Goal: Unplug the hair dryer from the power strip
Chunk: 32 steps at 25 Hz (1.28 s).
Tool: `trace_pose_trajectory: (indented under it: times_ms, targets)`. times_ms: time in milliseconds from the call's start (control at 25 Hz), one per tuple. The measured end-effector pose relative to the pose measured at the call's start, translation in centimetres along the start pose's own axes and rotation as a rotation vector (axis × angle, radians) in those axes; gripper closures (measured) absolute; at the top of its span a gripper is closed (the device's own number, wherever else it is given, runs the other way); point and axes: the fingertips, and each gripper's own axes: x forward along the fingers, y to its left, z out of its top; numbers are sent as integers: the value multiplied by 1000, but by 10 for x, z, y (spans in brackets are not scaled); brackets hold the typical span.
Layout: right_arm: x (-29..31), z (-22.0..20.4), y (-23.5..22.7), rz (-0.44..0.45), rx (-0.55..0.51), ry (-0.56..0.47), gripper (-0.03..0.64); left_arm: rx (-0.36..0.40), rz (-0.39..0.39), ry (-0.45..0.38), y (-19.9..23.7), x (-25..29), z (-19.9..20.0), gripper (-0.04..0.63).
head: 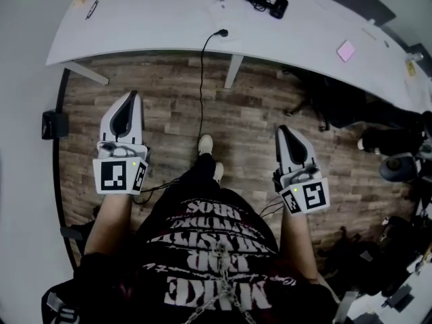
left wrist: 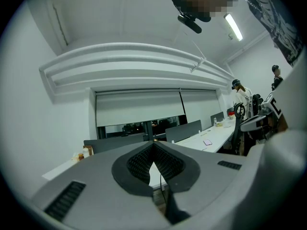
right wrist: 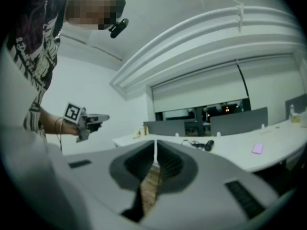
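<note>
Jaws closed, left gripper (head: 132, 95) and right gripper (head: 282, 129); shoes (head: 205, 144) only in head view.

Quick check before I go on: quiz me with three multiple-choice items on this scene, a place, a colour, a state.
1. Where is the black corded device? A floor. B white table. C chair.
2. Colour of the small flat item on the table's right part? A green. B yellow. C pink.
3. The fingers of the right gripper are? A together, empty. B wide apart. C clamping a plug.
Answers: B, it lies on the tabletop; C, pink in the head view; A, its own view shows the fingers meeting with nothing between.
</note>
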Motion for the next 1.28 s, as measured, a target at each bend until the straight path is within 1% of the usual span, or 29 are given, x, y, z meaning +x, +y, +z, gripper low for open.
trace_pose_trajectory:
  times_ms: [200, 400, 520, 720, 840, 960, 1120, 1280]
  targets:
    - [-7, -14, 10, 20, -2, 33, 580, -12, 21, 34, -1, -19, -13, 574]
    - [-2, -11, 5, 17, 11, 24, 580, -9, 26, 40, 4, -16, -14, 574]
    - [4, -11, -1, 15, 1, 30, 580, 6, 17, 27, 5, -3, -11, 574]
    - [27, -9, -11, 12, 6, 45, 580, -2, 19, 21, 15, 21, -11, 573]
    - [45, -4, -12, 25, -24, 58, 580, -18, 27, 20, 27, 36, -15, 573]
    - [64, 5, -18, 22, -28, 57, 580, -35, 34, 17, 40, 54, -19, 574]
    - [86, 17, -23, 16, -52, 54, 580, -41, 31, -18, 54, 80, -15, 574]
    - [104, 28, -25, 0, -73, 54, 580, -51, 12, -52, 65, 99, -8, 574]
